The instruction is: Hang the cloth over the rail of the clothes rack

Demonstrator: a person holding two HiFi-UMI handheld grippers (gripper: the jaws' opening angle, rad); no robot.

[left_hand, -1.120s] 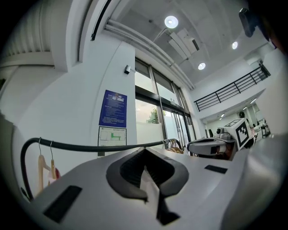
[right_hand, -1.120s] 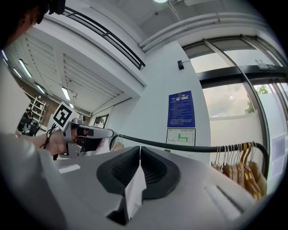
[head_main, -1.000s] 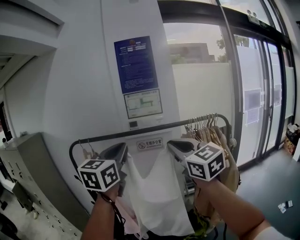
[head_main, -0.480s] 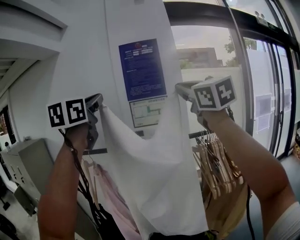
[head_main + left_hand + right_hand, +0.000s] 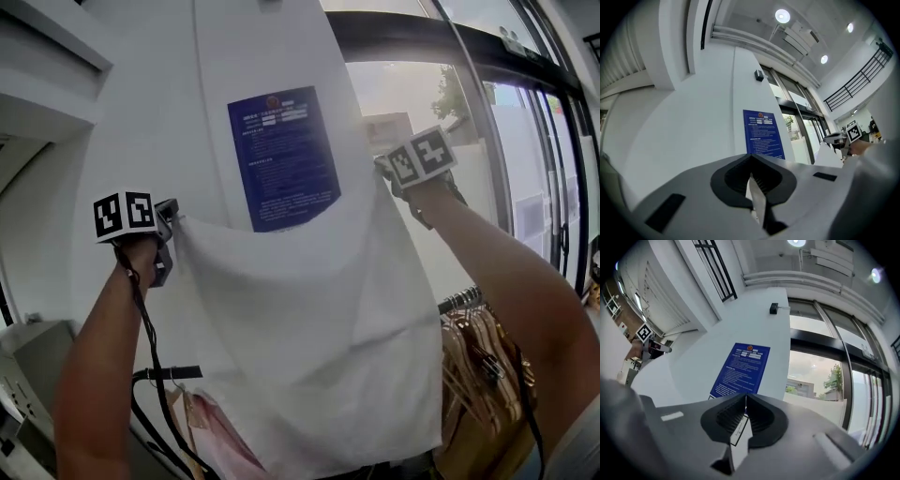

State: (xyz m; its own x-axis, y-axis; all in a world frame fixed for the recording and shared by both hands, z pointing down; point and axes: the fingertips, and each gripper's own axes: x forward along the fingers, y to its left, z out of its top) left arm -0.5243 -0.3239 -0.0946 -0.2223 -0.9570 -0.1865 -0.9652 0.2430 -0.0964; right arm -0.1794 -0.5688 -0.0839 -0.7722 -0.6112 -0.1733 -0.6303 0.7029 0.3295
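A white cloth hangs spread wide between my two grippers, held high in front of a white pillar. My left gripper is shut on the cloth's upper left corner, and in the left gripper view a thin white edge is pinched between the jaws. My right gripper is shut on the upper right corner; the right gripper view shows cloth with a label clamped in its jaws. The black rack rail lies well below both grippers and is mostly hidden behind the cloth.
A blue notice is fixed to the pillar behind the cloth. Wooden hangers crowd the rail's right end, and a pink garment hangs at its left. Glass doors stand to the right, a grey cabinet at the lower left.
Both grippers have risen steeply from rail height with the cloth and moved apart, so the cloth is stretched wider. It now covers most of the rail.
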